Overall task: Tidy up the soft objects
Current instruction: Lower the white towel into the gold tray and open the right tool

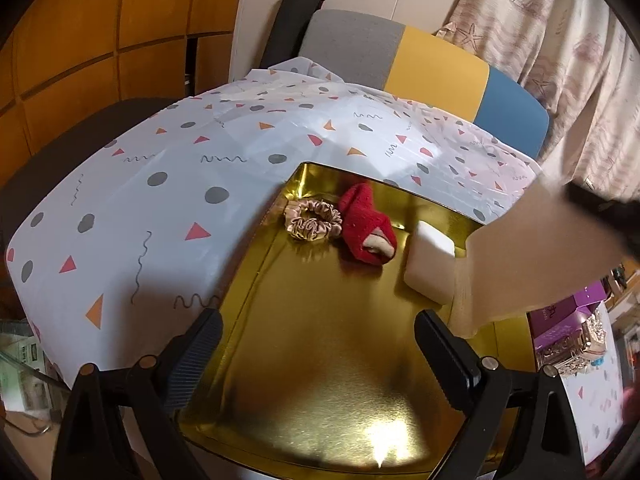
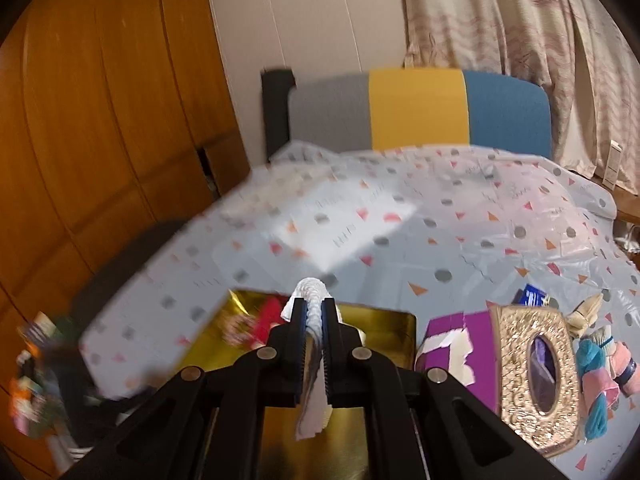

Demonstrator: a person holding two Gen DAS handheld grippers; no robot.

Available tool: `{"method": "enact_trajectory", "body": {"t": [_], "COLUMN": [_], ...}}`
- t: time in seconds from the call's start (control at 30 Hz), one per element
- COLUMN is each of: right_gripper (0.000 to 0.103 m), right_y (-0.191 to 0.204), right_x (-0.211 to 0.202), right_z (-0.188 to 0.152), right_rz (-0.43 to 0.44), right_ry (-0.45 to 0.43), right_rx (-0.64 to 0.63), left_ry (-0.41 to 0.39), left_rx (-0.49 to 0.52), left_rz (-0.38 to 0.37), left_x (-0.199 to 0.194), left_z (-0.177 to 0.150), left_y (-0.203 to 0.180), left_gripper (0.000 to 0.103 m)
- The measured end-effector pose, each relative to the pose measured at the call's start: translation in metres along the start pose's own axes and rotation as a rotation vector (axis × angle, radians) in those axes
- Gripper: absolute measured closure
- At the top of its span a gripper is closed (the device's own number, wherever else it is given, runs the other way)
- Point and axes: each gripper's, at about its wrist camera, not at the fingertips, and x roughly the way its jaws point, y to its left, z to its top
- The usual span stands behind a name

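Gold tray (image 1: 320,360): one, on the patterned tablecloth (image 1: 160,184); seen in both views.
Tray contents, left wrist view: one pink satin scrunchie (image 1: 312,220) touching one red knitted piece (image 1: 366,228); one white foam block (image 1: 430,266) just to the right, partly behind a blurred tan shape (image 1: 532,252).
Tray contents, right wrist view: only blurred red and pink patches behind the fingers.
Left gripper (image 1: 320,360): fingers spread wide over the tray, nothing between them.
Right gripper (image 2: 315,320): clamped tight on one white ribbed cloth (image 2: 312,300), held above the tray's near half; cloth sticks out past the tips and hangs below.
Right wrist view only: one purple box (image 2: 456,340), one gold ornate tissue box (image 2: 536,376), a heap of teal and pink soft items (image 2: 600,368); count unclear.
Chair back (image 2: 416,110): one; grey, yellow, blue panels.
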Motion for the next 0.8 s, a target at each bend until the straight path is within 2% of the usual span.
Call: {"method": "enact_trajectory", "body": {"t": [0.17, 0.37, 0.4, 0.47, 0.5, 0.6, 0.67, 0.8], "right_gripper": [0.098, 0.096, 0.095, 0.080, 0.080, 0.073, 0.068, 0.066], "right_y": [-0.003, 0.009, 0.007, 0.001, -0.003, -0.002, 0.000, 0.003], "right_x": [0.050, 0.097, 0.104, 0.117, 0.122, 0.115, 0.102, 0.070], "right_z": [-0.014, -0.027, -0.029, -0.033, -0.035, -0.035, -0.030, -0.008], "right_rz": [-0.091, -0.257, -0.290, -0.323, -0.314, -0.297, -0.271, -0.225], "right_ry": [0.092, 0.187, 0.212, 0.289, 0.315, 0.291, 0.248, 0.143], "right_rx": [-0.070, -0.253, -0.258, -0.229, -0.209, -0.196, -0.186, -0.126], "left_ry": [0.010, 0.013, 0.014, 0.017, 0.017, 0.015, 0.015, 0.015], "left_rx": [-0.009, -0.010, -0.007, -0.006, -0.007, -0.004, -0.003, -0.003], "left_rz": [-0.005, -0.007, -0.006, -0.006, -0.009, -0.012, -0.013, -0.017], "left_x": [0.001, 0.001, 0.001, 0.001, 0.000, -0.001, -0.001, -0.003], "left_z": [-0.001, -0.002, -0.002, -0.003, -0.003, -0.003, -0.004, -0.005], "left_y": [0.004, 0.003, 0.003, 0.003, 0.003, 0.001, 0.000, -0.003], "left_gripper": [0.006, 0.006, 0.006, 0.006, 0.006, 0.006, 0.006, 0.006]}}
